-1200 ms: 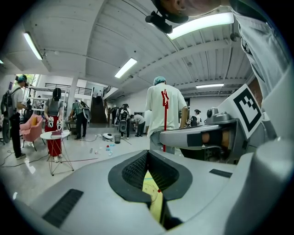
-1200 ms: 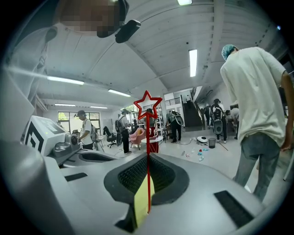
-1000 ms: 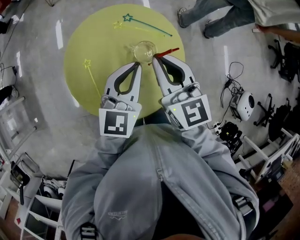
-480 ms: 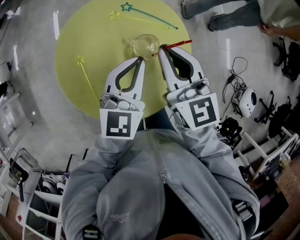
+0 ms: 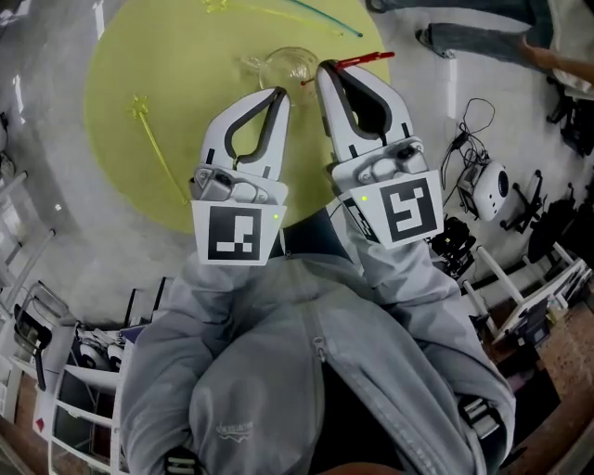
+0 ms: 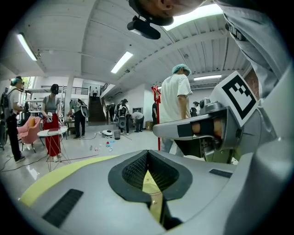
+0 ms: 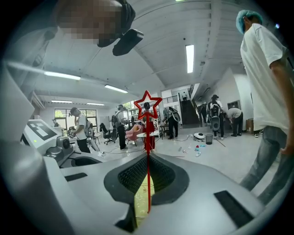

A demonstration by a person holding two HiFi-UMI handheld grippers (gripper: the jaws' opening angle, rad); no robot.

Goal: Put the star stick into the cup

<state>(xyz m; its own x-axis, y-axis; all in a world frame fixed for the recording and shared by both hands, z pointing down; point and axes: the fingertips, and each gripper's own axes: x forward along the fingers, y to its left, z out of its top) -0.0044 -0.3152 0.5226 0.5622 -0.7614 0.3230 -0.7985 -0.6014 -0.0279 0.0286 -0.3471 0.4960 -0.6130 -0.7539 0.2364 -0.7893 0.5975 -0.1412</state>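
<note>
A clear glass cup [image 5: 290, 65] stands on the round yellow table [image 5: 139, 65]. My right gripper [image 5: 326, 69] is shut on a red star stick [image 5: 364, 60], whose free end points right, just right of the cup. In the right gripper view the red star stick [image 7: 148, 151] rises from between the jaws of that gripper [image 7: 148, 156] to a red star outline [image 7: 147, 102]. My left gripper [image 5: 278, 94] is shut and empty, just below the cup; the left gripper [image 6: 148, 152] shows closed jaws with nothing between them.
A yellow star stick [image 5: 156, 148] lies on the table's left part, and a teal stick [image 5: 320, 16] lies at the far edge. A person's legs [image 5: 483, 37] stand beyond the table. Cables and a white device [image 5: 487, 204] clutter the floor at right.
Both grippers have come closer to the head camera and sit higher in its view, the table having slid up and left. The red stick stays in the right gripper.
</note>
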